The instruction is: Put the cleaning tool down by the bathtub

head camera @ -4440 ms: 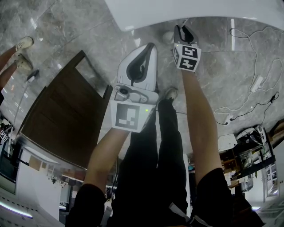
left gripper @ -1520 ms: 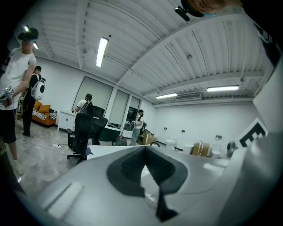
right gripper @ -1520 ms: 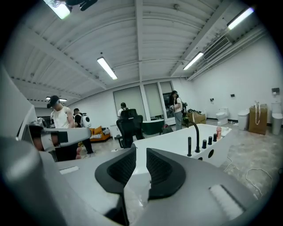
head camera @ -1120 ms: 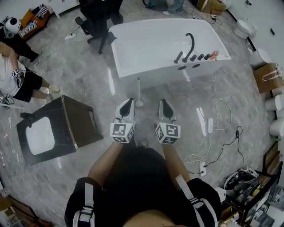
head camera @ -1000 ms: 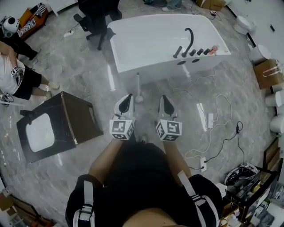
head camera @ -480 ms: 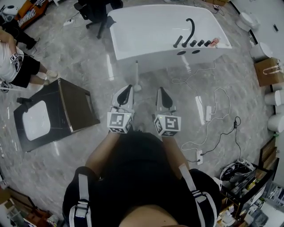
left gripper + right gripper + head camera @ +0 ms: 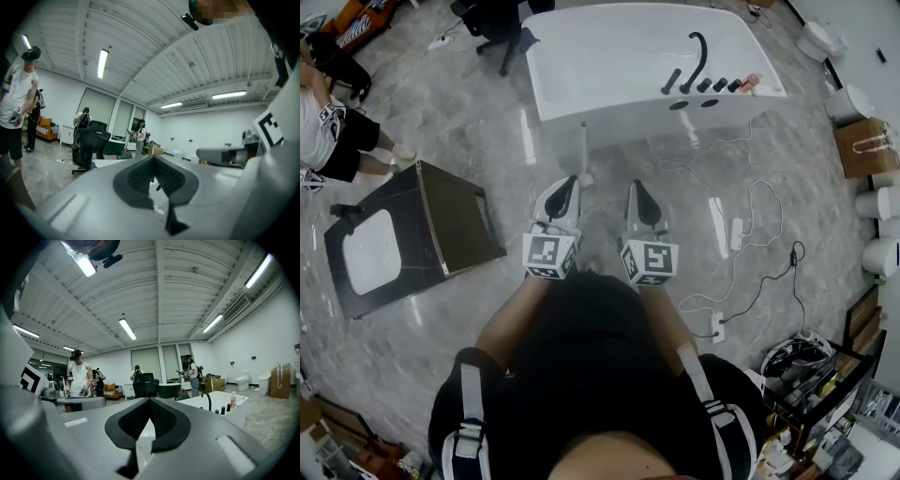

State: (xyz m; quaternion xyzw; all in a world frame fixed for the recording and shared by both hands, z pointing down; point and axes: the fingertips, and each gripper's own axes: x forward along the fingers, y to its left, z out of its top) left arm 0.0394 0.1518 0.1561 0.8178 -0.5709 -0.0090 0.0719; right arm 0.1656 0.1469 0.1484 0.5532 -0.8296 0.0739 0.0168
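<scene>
The white bathtub [image 7: 609, 66] with a black faucet [image 7: 698, 54] stands at the top of the head view. The cleaning tool [image 7: 583, 150], a thin white-handled stick, stands upright on the floor against the tub's front wall, and nothing holds it. My left gripper [image 7: 570, 181] and right gripper [image 7: 635, 185] hover side by side just short of it, pointing at the tub. Both are shut with nothing between the jaws. In the left gripper view the left gripper [image 7: 153, 161] has its pads together, as does the right gripper [image 7: 149, 401]. The tub [image 7: 213, 399] shows beyond it.
A dark cabinet [image 7: 441, 225] with a white basin stands on the left. An office chair [image 7: 497, 19] is behind the tub. Cables and a power strip [image 7: 736, 234] lie on the floor to the right. A person [image 7: 328, 122] stands far left, and a paper bag [image 7: 860, 145] far right.
Several seconds ago the grippers were low by the tub's foot; now the view is from standing height. Over the last second both grippers stay level and the tool stands alone.
</scene>
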